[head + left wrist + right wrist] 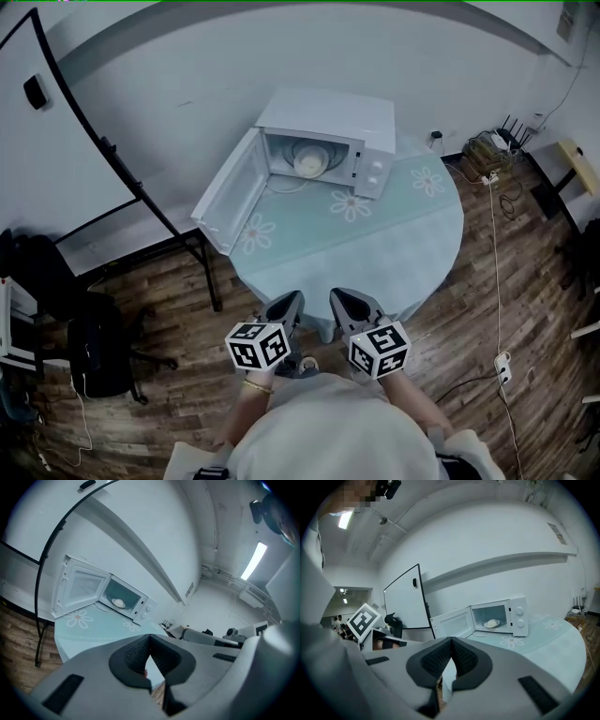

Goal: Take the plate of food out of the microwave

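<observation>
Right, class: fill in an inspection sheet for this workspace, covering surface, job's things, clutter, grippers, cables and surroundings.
Surface: round table with a pale flowered cloth.
Job's things: white microwave, door swung open; plate of food inside.
Clutter: nothing seen.
Grippers: left gripper and right gripper both shut, empty, short of the table.
Cables: white cable runs over the wooden floor to a power strip.
Surroundings: whiteboard on a stand at left, dark bags beside it.

We are looking at a microwave (pixel 330 118) with a smooth white casing, a smooth pale tablecloth (pixel 398 239) printed with daisies, a wood-plank floor (pixel 530 314), and the matt grey plastic shell of the left gripper (pixel 150 637) with its ribbed black pads (pixel 133 654).
</observation>
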`<state>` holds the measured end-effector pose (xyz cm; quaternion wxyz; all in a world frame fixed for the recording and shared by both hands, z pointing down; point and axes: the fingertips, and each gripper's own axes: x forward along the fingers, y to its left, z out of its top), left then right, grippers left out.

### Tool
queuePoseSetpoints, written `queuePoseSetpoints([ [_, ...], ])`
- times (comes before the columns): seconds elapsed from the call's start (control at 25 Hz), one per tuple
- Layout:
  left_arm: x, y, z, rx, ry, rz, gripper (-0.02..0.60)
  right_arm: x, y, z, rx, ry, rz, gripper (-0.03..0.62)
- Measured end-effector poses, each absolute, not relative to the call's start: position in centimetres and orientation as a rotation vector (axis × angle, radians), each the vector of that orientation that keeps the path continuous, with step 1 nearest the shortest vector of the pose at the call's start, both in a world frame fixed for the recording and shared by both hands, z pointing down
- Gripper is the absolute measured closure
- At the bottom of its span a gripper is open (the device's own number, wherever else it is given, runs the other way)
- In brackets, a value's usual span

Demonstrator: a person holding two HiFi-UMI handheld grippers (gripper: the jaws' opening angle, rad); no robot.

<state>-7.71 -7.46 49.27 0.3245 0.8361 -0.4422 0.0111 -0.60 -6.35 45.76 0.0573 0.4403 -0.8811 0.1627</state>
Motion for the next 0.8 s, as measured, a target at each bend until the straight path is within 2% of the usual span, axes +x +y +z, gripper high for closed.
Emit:
queuePoseSetpoints([
  [0.8, -10.0, -17.6, 50.9, 2.196, -1.098, 0.052, 0.569, -2.8, -16.0, 46.2, 1.400, -2.642, 0.473, 0.588],
])
